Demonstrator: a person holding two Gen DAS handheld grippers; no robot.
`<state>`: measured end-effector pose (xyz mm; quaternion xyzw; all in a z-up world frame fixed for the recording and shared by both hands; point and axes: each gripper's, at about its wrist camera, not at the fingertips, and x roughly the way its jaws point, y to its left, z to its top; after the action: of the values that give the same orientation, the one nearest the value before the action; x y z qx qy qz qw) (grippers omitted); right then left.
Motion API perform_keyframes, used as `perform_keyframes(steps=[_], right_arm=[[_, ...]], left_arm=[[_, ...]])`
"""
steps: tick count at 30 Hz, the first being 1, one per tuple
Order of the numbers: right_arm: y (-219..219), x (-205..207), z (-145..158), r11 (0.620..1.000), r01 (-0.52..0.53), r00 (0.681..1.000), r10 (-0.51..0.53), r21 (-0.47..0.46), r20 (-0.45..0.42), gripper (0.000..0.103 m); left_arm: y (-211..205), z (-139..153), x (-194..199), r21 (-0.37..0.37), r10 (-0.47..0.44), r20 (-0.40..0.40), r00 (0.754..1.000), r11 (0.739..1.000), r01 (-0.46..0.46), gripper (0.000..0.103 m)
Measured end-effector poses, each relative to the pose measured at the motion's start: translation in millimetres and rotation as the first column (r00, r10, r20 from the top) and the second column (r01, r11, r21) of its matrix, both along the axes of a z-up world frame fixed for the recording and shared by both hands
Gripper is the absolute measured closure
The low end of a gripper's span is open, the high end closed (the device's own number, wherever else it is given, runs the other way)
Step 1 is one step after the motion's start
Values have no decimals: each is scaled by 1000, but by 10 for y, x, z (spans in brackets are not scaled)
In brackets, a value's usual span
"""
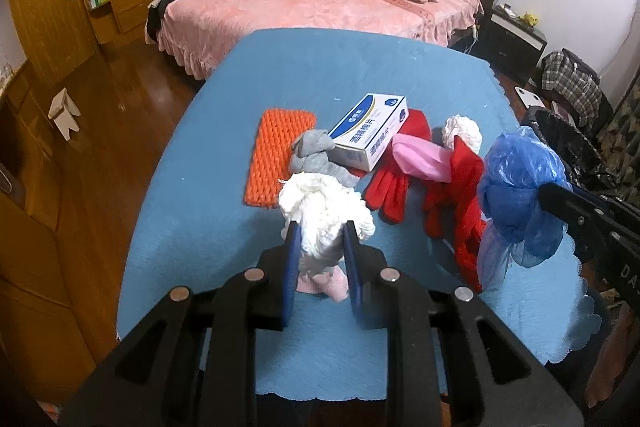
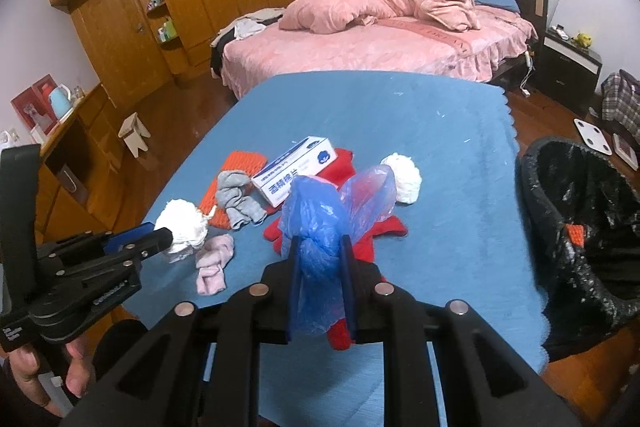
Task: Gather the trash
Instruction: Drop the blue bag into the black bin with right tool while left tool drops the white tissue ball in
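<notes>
Right gripper (image 2: 320, 243) with blue bag (image 2: 316, 223), near bin (image 2: 560, 195) rim.

bench cloth (image 1: 320, 75): plain blue
plastic bag (image 2: 316, 223): translucent blue
foam net (image 1: 276, 151): orange — woven texture
bin liner (image 2: 576, 211): black
bedspread (image 2: 360, 51): pink

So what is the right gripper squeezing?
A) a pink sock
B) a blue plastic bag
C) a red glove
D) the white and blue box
B: in the right wrist view the right gripper has its two fingers pressed on a crumpled blue plastic bag, while the pink sock lies loose on the blue cloth.
</notes>
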<state>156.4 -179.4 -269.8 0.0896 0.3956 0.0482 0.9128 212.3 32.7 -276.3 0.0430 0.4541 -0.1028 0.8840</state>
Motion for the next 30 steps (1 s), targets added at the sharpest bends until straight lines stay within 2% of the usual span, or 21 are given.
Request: perform_keyframes(steps=[17, 30], right_arm=[[-401, -129, 245, 997, 67, 996, -65, -33, 55, 85], [-1147, -255, 415, 982, 168, 982, -160, -86, 99, 85]], left_arm=[[-370, 324, -161, -4, -7, 48, 999, 1000, 7, 82], [-1121, 562, -185, -6, -70, 86, 994, 997, 71, 82]])
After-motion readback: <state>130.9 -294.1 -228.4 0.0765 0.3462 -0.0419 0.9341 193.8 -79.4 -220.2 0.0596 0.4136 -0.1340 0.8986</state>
